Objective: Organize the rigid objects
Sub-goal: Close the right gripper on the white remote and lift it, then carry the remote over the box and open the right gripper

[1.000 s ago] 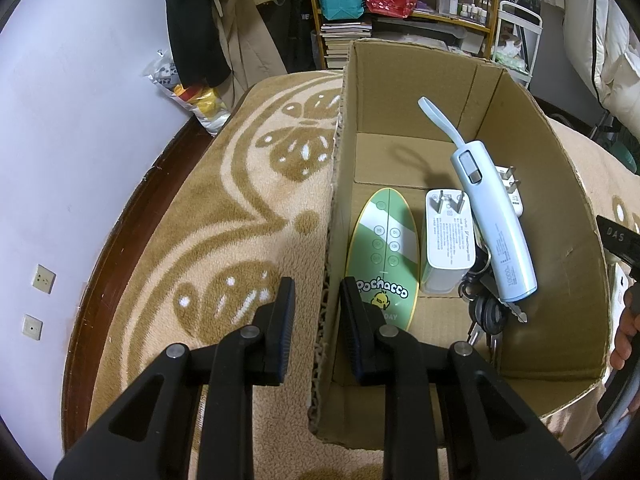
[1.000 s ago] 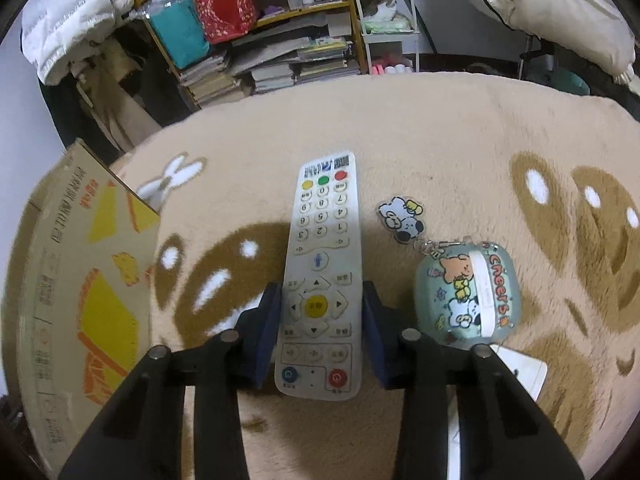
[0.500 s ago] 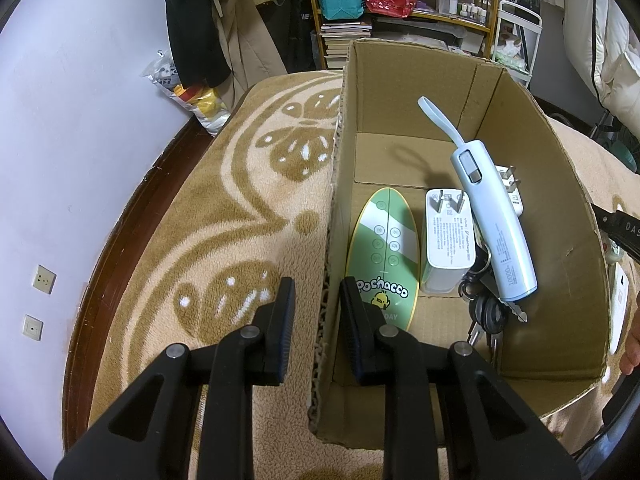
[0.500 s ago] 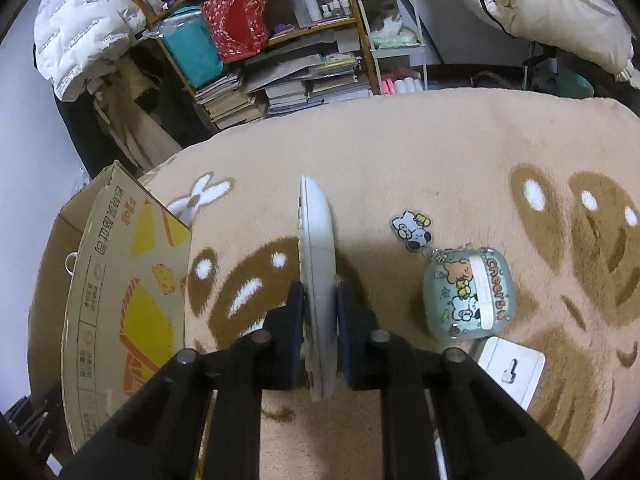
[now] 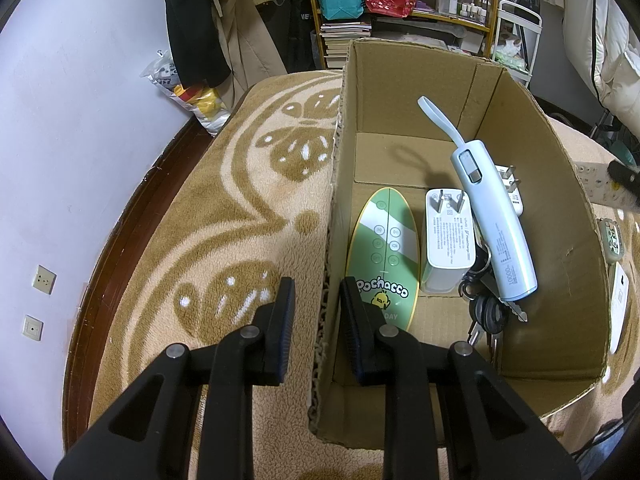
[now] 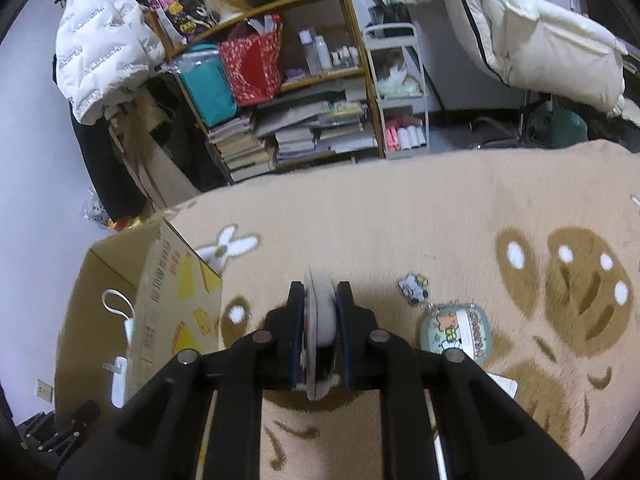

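Left wrist view looks down on an open cardboard box [image 5: 556, 208] standing on a tan patterned rug [image 5: 240, 216]; the left gripper [image 5: 316, 300] straddles the box's near left wall, one finger outside over the rug and the other inside, with a gap either side of the cardboard, so its jaws are parted and hold nothing. Inside the box lie a green oval remote [image 5: 384, 256] marked "Pochacco", a white charger [image 5: 448, 240] just beside it, a pale blue power bank [image 5: 492, 220] with a strap leaning across the charger, a bunch of keys [image 5: 488, 312] under the power bank's lower end, and a second white plug [image 5: 512, 188] partly hidden behind it. Beyond the box's right wall, the tip of a pale remote [image 5: 592, 184] shows at the edge of view.

Right wrist view shows the right gripper [image 6: 320, 312] clamped on that remote [image 6: 320, 316], which stands on edge between the fingers, lifted above the rug [image 6: 400, 220]; its buttons face left and are barely visible. To the right on the rug lie a small cartoon charm [image 6: 414, 288] and a round green pouch [image 6: 456, 336], linked by a chain; a white object shows just behind the right finger. The box [image 6: 168, 288] sits to the left, near the gripper, with the strap and a white plug visible inside. Shelves of books and bags fill the background.
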### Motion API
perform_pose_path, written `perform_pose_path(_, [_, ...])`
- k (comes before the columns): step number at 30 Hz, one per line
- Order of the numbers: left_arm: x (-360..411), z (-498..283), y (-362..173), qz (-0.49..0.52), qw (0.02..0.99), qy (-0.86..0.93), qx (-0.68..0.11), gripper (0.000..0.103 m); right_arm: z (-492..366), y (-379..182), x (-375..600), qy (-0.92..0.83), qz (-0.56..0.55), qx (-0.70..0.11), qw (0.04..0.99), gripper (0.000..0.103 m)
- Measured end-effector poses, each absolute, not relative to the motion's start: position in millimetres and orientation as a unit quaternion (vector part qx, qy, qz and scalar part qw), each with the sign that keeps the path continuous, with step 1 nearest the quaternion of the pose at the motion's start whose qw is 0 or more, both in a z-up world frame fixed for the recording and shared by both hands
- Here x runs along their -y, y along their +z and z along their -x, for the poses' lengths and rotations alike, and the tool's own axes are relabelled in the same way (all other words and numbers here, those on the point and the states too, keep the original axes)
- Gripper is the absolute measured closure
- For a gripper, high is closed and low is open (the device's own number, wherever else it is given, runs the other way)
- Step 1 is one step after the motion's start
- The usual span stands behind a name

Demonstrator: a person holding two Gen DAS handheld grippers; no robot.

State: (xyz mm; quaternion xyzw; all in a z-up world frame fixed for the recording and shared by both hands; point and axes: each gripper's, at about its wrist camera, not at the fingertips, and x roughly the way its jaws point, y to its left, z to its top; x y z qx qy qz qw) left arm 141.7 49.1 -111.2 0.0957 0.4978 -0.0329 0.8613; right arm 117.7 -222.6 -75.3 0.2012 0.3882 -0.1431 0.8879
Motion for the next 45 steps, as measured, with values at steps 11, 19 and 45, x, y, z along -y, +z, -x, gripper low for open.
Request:
perform_pose_path(11, [-48.5, -141.3, -111.1, -0.096, 0.861, -0.033, -0.498, 0.080, -111.7, -37.5, 211.8, -0.148, -0.182, -0.337, 0.912, 0.086])
perform_pose_path(19, [-48.6, -141.7, -110.9, -0.096, 0.861, -0.033, -0.498, 0.080, -102.6, 6.5, 195.8, -0.119, -0.177, -0.285, 0.934, 0.086])
perform_pose_path(45, [-49.7, -142.0, -111.8, -0.097, 0.861, -0.033, -0.498, 0.080, -114.2, 16.0, 84.1, 0.026, -0.095, -0.301, 0.949, 0.086])
